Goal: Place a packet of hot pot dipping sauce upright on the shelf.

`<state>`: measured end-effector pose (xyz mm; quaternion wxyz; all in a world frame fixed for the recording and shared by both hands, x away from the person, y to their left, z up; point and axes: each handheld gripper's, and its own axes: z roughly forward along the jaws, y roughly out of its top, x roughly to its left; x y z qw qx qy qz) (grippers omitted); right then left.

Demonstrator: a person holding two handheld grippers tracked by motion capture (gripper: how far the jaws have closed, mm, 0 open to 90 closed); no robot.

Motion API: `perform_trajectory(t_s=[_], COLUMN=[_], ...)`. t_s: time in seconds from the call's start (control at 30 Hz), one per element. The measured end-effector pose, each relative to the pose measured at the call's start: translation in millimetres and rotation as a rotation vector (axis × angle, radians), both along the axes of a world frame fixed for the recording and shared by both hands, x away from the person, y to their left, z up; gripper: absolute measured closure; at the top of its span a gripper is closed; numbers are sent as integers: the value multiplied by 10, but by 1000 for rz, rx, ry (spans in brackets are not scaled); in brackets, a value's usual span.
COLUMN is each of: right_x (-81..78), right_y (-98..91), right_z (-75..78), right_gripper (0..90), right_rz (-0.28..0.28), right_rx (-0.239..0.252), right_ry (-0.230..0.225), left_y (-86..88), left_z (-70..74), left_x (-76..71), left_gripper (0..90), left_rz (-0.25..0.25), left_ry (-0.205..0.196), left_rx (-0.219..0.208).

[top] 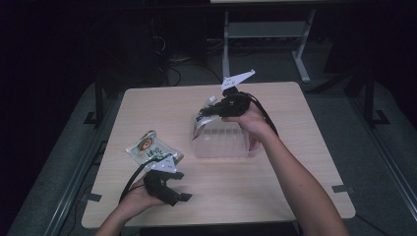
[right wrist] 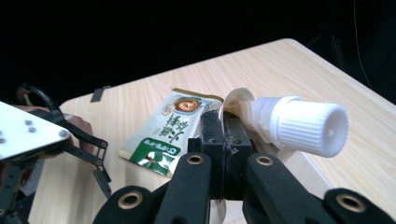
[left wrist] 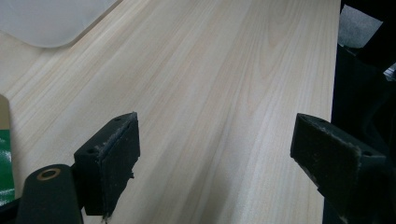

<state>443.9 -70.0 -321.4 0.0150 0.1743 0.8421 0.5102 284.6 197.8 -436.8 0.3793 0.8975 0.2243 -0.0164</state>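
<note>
Pouches are the matter here: our right gripper (right wrist: 223, 140) has its jaws pressed together on the top seam of a white spouted pouch (top: 202, 119), cap (right wrist: 306, 125) pointing off to one side, and holds it above the near-left corner of the clear plastic bin (top: 223, 142) at mid-table. We judge that the drop goes straight down. Our left gripper (left wrist: 215, 154), jaws spread and empty, rests near the table's (top: 295, 172) front edge, just beside the green snack pouch (top: 150, 147).

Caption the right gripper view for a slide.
Right gripper shut on a white spouted refill pouch with ribbed screw cap, green-and-cream snack packet lying on the wooden table.
</note>
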Motion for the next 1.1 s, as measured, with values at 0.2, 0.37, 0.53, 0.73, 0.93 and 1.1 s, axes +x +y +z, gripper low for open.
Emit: perform_trajectory(t_s=[0.2, 0.37, 0.53, 0.73, 0.93, 1.1], right_x=[41, 37, 25, 42, 64, 95], right_y=[4, 27, 64, 130, 165, 200], right_z=[-66, -62, -45, -78, -164, -243], right_gripper=[897, 897, 897, 897, 896, 896], right_rz=[-4, 9, 18, 21, 17, 19], right_rx=[11, 8, 3, -21, -39, -61], right_ry=[22, 15, 11, 11, 39, 52], left_y=[0, -1, 0, 6, 8, 3], left_z=[-6, -3, 0, 5, 1, -2], left_x=[0, 1, 2, 2, 3, 3], left_gripper=[153, 153, 153, 153, 153, 153], left_rz=[0, -1, 0, -1, -2, -3], left_ry=[3, 3, 3, 4, 5, 6], left_rx=[3, 3, 2, 5, 7, 8])
